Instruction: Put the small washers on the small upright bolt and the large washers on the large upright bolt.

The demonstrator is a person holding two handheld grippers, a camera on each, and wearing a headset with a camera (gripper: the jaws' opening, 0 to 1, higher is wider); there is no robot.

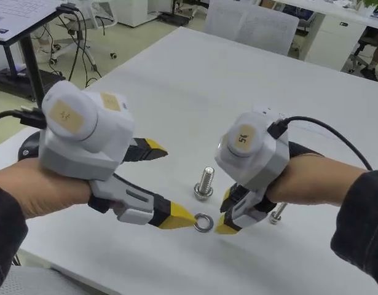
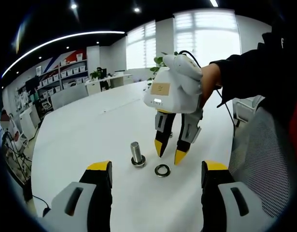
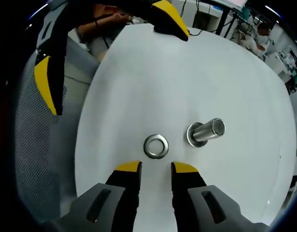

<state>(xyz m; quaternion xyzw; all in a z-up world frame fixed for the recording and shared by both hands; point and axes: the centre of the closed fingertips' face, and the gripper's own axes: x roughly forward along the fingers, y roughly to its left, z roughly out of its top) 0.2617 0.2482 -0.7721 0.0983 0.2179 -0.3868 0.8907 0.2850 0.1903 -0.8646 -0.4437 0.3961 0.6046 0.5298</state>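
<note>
While a person holds a gripper in each hand above a white table (image 1: 195,92), a single washer (image 1: 203,222) lies flat on the tabletop between the two tools. Seen from the head view, the left gripper (image 1: 169,181) comes in from the left with its yellow-tipped jaws spread wide, holding nothing. Its lower tip sits just beside the washer's left edge, and I cannot tell whether it touches. The right gripper (image 1: 226,211) points down from the right, its jaws parted by only a narrow gap and also holding nothing. Its lower tip is just beside the washer's right edge.

In the right gripper view, the washer lies on the table just beyond the two tips, in line with the gap but not inside it. In the left gripper view, it lies ahead, centred between the wide-set jaws and just below the other gripper's tips.

The large bolt (image 1: 204,183) stands upright on its head close behind the washer, apart from it. A smaller bolt (image 1: 276,214) shows partly from behind the right gripper, near the person's right hand (image 1: 311,178). I cannot tell whether it stands straight.
</note>
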